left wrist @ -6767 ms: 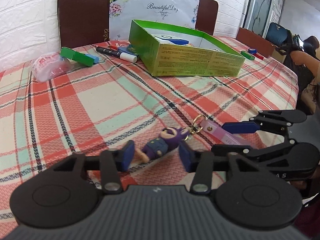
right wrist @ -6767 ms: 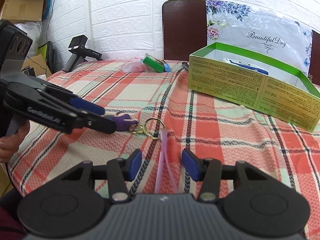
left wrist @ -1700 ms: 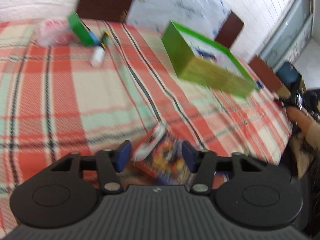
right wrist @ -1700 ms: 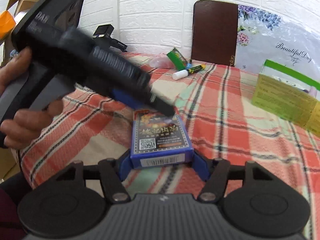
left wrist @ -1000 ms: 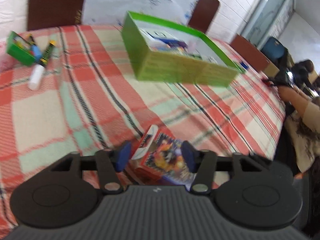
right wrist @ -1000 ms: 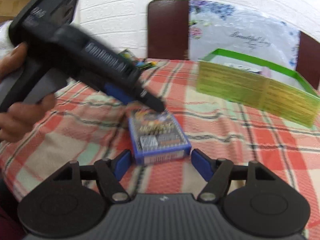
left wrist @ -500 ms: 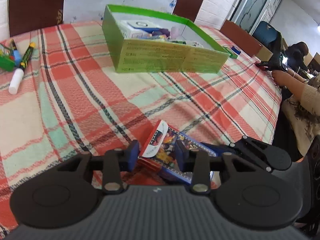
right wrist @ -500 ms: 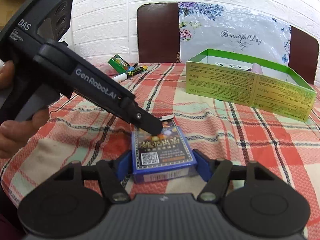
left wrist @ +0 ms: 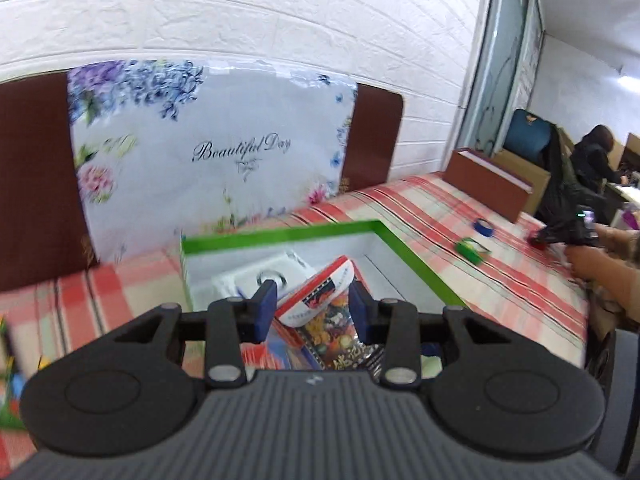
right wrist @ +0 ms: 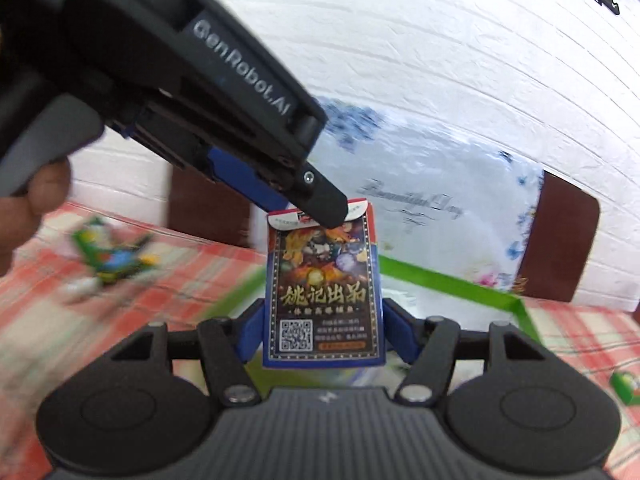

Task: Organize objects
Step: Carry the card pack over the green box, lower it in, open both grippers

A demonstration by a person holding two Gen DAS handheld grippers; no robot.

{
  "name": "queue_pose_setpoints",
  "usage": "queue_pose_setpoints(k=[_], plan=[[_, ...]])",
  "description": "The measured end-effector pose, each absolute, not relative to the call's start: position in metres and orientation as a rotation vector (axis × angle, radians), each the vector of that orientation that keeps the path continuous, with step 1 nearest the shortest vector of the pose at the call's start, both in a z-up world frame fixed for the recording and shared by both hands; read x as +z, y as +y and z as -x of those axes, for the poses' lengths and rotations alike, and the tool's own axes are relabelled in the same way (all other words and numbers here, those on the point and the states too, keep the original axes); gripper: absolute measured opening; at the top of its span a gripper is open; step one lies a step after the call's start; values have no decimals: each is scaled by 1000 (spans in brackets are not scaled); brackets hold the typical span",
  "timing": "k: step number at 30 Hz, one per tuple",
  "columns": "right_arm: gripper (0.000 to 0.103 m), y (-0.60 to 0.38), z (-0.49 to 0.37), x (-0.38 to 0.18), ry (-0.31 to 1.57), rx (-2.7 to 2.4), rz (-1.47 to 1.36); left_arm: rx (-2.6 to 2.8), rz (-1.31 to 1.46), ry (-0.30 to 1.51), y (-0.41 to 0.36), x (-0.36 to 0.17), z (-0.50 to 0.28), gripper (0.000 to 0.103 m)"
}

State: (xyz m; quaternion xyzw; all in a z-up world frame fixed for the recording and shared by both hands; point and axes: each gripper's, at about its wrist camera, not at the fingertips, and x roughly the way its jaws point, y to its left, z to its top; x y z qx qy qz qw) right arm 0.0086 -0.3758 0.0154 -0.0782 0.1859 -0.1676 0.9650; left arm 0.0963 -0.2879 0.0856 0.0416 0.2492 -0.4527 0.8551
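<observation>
right gripper point(right wrist: 322, 328): fingers clamped on card box point(right wrist: 323, 288), held upright
left gripper point(left wrist: 312, 310): fingers grip the card box's top flap
card box: above green box point(left wrist: 416, 264)

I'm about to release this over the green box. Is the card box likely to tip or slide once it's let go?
The card box looks stiff and flat-faced, so it should probably fall flat rather than roll. Its printed faces seem glossy, so it may slide. The right gripper holds its lower end, the left gripper its flap end, above the green box.
</observation>
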Motion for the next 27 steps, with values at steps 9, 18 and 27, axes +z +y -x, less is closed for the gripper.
queue_pose_setpoints(k=[9,18,27], plan=[[66,-422,-35,-6,463,-475,65,-792,-206,568,-313,58,-106,50],[68,-359,51,-1,351,-453,-35,-691,-218,585,-256,58,-70,61],[66,-292,56,-7,468,-287,-72,-598,-193,642,-189,40,-55,61]])
